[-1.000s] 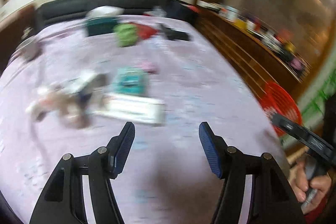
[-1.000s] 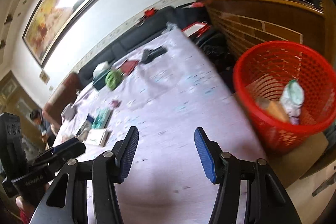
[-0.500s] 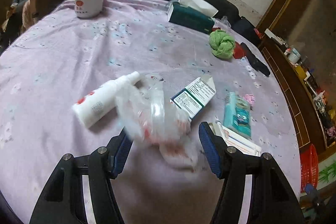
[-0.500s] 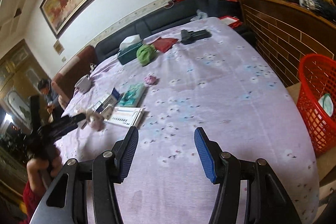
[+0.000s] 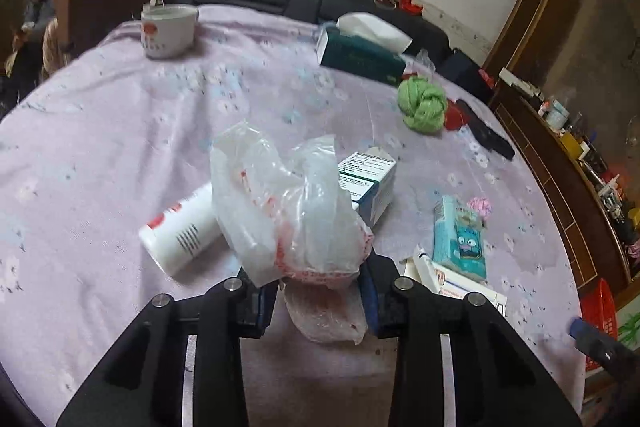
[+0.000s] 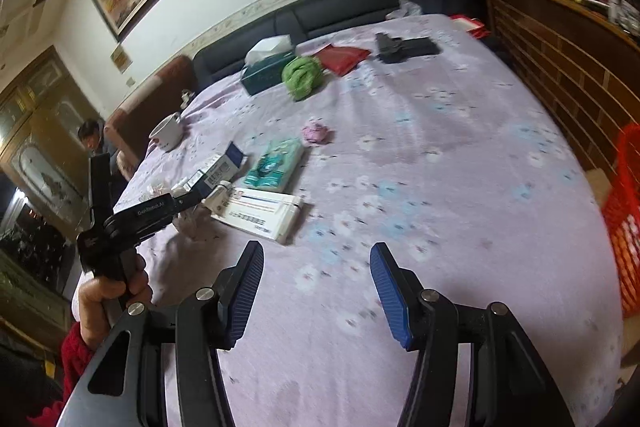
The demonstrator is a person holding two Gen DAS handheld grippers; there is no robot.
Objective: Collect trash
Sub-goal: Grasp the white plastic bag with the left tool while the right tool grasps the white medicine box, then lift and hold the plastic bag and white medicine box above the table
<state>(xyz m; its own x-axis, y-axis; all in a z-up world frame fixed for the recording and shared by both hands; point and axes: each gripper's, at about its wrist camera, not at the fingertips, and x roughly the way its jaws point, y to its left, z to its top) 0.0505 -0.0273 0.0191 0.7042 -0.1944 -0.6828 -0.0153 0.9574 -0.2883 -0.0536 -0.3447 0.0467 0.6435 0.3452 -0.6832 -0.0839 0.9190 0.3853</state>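
Observation:
A crumpled clear plastic bag (image 5: 288,211) with red print lies on the lilac tablecloth (image 5: 120,131). My left gripper (image 5: 320,291) stands around its near end; the bag fills the gap and hides the fingertips, and the jaws still stand well apart. The left gripper (image 6: 176,203) also shows in the right wrist view at the bag. My right gripper (image 6: 316,283) is open and empty above bare cloth. The red trash basket (image 6: 628,227) stands off the table's right edge, also seen in the left wrist view (image 5: 600,311).
Around the bag lie a white bottle (image 5: 180,227), a blue-white medicine box (image 5: 368,179), a teal packet (image 5: 460,239), a long white box (image 6: 260,211) and a pink scrap (image 6: 316,131). Farther back: mug (image 5: 168,31), tissue box (image 5: 360,51), green cloth (image 5: 422,103), black item (image 6: 404,47).
My left gripper has swung left and moved down onto the plastic bag, and its jaws have narrowed around it. My right gripper has turned from the basket toward the table.

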